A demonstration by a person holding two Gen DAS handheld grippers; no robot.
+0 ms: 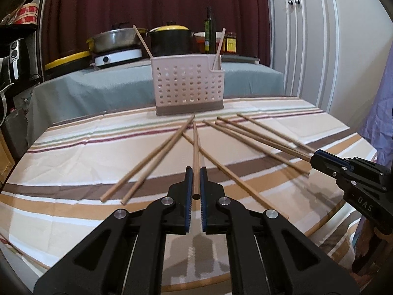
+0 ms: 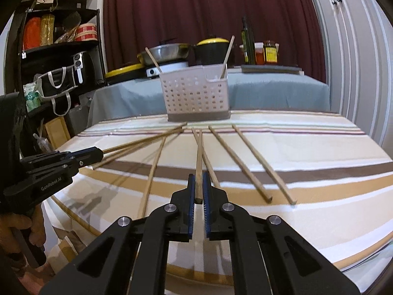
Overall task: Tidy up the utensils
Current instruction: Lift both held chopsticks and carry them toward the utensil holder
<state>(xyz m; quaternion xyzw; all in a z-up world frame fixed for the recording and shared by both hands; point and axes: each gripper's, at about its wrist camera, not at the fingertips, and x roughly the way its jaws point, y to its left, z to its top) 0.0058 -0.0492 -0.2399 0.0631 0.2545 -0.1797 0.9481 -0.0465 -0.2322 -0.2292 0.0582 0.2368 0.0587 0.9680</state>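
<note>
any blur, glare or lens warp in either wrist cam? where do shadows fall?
Left wrist view: sharp; heavy fisheye bends the table edge; left gripper, shut on a chopstick, casts a soft shadow toward the camera, so light comes from ahead and above. Right wrist view: same warp, dark vignette corners, no glare; right gripper holds its chopstick; the other gripper's shadow lies left on the cloth.

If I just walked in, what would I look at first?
Probably the wooden chopsticks fanned out across the striped tablecloth, all aimed toward the pale holder with holes at the far side. Next, the two black tongs: the left tongs and the right tongs are each pinching one chopstick. Behind them, a black pot with a yellow lid sits in front of a dark red curtain.
</note>
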